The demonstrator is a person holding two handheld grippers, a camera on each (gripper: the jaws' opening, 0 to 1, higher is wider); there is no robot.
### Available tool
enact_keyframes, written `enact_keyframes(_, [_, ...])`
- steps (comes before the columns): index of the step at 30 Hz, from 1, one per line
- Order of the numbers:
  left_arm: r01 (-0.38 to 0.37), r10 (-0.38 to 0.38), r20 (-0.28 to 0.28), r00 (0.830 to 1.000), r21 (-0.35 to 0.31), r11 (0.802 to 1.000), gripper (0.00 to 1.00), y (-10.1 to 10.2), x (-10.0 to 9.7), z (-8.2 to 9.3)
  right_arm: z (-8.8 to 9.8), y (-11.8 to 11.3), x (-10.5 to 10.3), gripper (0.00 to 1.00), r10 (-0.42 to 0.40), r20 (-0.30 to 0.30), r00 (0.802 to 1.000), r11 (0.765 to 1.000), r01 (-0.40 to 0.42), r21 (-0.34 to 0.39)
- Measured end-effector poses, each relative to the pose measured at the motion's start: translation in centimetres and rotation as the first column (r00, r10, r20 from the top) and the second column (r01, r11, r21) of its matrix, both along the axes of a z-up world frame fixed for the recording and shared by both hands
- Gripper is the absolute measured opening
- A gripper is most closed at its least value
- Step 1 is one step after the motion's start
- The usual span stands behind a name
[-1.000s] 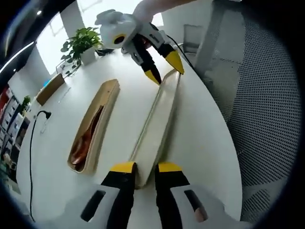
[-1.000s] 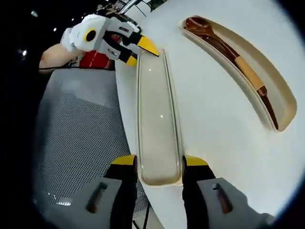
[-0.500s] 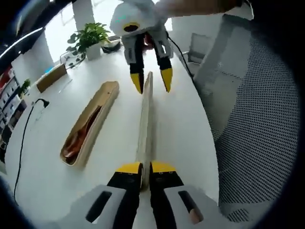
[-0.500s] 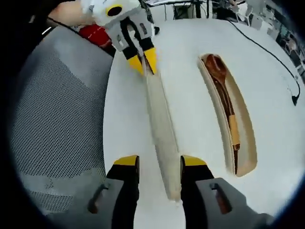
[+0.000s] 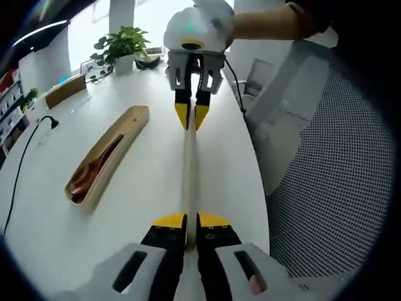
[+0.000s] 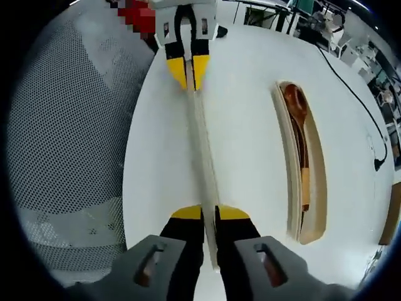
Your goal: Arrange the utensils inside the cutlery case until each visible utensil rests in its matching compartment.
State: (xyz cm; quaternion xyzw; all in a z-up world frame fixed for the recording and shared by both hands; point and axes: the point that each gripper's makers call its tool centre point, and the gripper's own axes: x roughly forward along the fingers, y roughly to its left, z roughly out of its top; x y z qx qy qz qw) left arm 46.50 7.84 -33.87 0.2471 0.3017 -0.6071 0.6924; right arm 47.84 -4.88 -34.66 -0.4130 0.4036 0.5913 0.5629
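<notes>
While the long pale lid [image 5: 189,164] of the cutlery case stands on edge between the two tools, each end of it is pinched. In the left gripper view the left gripper [image 5: 191,221] has its yellow-tipped jaws closed tight on the near end of the lid, and at the far end the right gripper [image 5: 191,116] is clamped on the opposite tip. The right gripper view tells the same from the other side: its own jaws are drawn together on the near end, and the left gripper's jaws bite the far one.

The lid's long axis runs straight from one gripper to the other, roughly parallel to the white table's [image 5: 144,182] curved edge beside the mesh chair [image 5: 332,175]. It is turned so only its thin rim faces each camera; whether it touches the table I cannot tell.

It looks thin, light and rigid, smooth enough to slip, so the end grips seem the right hold, and uneven pull could twist or drop it.

Further off, well apart on the table, lies the wooden tray [image 6: 316,207] with a brown spoon [image 6: 297,116] inside, its axis near parallel to the lid. Beyond stand a potted plant [image 5: 119,45] and a black cable [image 5: 22,160].
</notes>
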Motion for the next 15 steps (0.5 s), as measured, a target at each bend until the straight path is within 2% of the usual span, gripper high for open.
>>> enact_keyframes(2, [-0.002, 0.002, -0.008, 1.0, -0.006, 1.0, 0.06, -0.2, -0.2, 0.1, 0.0, -0.2, 0.1, 0.03, -0.015, -0.017, 1.0, 1.0, 0.014, -0.007])
enact_keyframes(4, [0.012, -0.012, -0.002, 1.0, 0.007, 1.0, 0.05, -0.4, -0.3, 0.2, 0.1, -0.2, 0.3, 0.04, -0.017, -0.002, 1.0, 1.0, 0.017, -0.006])
enact_keyframes(5, [0.017, -0.017, -0.027, 1.0, 0.005, 1.0, 0.04, -0.4, -0.6, 0.2, 0.2, -0.2, 0.8, 0.05, -0.034, 0.022, 0.999, 0.999, 0.034, -0.004])
enact_keyframes(6, [-0.006, 0.005, -0.111, 0.994, -0.006, 1.0, 0.04, -0.6, -1.4, 0.2, 0.3, -0.3, 0.8, 0.06, -0.036, 0.023, 0.999, 0.999, 0.036, -0.005])
enact_keyframes(8, [-0.048, 0.04, -0.204, 0.978, -0.034, 0.998, 0.04, -0.8, -2.0, 0.5, 0.4, -0.4, 0.8, 0.1, -0.038, 0.027, 0.999, 0.999, 0.039, -0.012])
enact_keyframes(9, [-0.05, 0.037, -0.232, 0.972, -0.05, 0.997, 0.04, -1.0, -2.4, 0.7, 0.4, -0.5, 0.8, 0.11, -0.034, 0.03, 0.999, 0.999, 0.035, -0.013])
enact_keyframes(11, [-0.079, 0.056, -0.253, 0.966, -0.083, 0.993, 0.04, -1.1, -2.3, 1.1, 0.7, -0.5, 0.7, 0.15, -0.014, 0.056, 0.998, 1.0, 0.014, -0.012])
enact_keyframes(13, [-0.118, 0.08, -0.329, 0.941, -0.099, 0.988, 0.04, -1.2, -2.8, 1.5, 1.2, -0.4, 1.0, 0.2, -0.006, 0.1, 0.995, 1.0, 0.006, -0.002])
enact_keyframes(15, [-0.161, 0.103, -0.407, 0.908, -0.113, 0.98, 0.04, -1.3, -3.2, 2.0, 1.8, -0.1, 1.6, 0.32, -0.003, 0.17, 0.985, 1.0, -0.002, 0.028])
